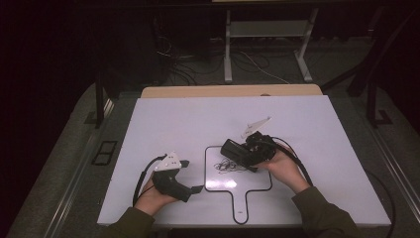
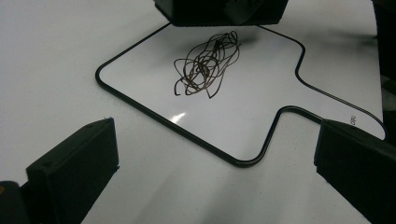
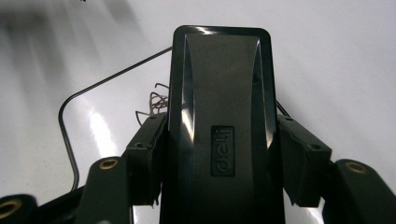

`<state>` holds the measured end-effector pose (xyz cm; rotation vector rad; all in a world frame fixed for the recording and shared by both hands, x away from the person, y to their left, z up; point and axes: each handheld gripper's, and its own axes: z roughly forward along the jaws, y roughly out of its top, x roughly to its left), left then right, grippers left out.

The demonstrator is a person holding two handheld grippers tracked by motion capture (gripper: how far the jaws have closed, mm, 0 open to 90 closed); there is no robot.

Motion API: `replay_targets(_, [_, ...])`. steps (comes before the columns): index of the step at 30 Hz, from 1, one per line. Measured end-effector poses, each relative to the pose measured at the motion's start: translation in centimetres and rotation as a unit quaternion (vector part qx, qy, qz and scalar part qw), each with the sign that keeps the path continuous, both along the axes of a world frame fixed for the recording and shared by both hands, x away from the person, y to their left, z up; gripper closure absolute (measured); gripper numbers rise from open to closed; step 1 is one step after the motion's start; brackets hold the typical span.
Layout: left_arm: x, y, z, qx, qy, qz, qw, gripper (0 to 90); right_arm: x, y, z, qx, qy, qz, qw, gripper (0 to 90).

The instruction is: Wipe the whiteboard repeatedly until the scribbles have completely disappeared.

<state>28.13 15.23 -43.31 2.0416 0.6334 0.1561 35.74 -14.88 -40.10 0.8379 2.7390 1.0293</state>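
A small handled whiteboard (image 1: 237, 179) lies on the white table, with a dark scribble (image 1: 227, 166) on its left part. My right gripper (image 1: 246, 154) is shut on a black eraser (image 1: 236, 150), held low over the board's upper edge just above the scribble. In the right gripper view the eraser (image 3: 219, 116) sits clamped between both jaws, with the scribble (image 3: 156, 102) peeking out at its left. My left gripper (image 1: 191, 175) rests open on the table left of the board. In the left gripper view the scribble (image 2: 205, 65) and board (image 2: 261, 107) lie ahead, between its spread fingers (image 2: 74, 168).
The white tabletop (image 1: 173, 119) reaches well beyond the board on all sides. A wooden strip (image 1: 228, 90) runs along its far edge. Behind it stand a desk frame (image 1: 228, 49) and loose cables on the floor. Black cables trail from both grippers.
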Motion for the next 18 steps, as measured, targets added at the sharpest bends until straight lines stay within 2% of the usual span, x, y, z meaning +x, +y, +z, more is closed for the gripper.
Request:
replay_targets(8, [0.0,0.0,0.0,0.002,0.000,-0.002,1.0000,0.0,0.6,1.7,-1.0,-0.020,-0.004,0.020,0.9996,38.8])
replay_targets(18, [0.0,0.0,-0.1,0.004,0.000,-0.005,1.0000,0.0,0.5,2.5,-2.4,-0.046,-0.003,0.033,0.9984,38.8])
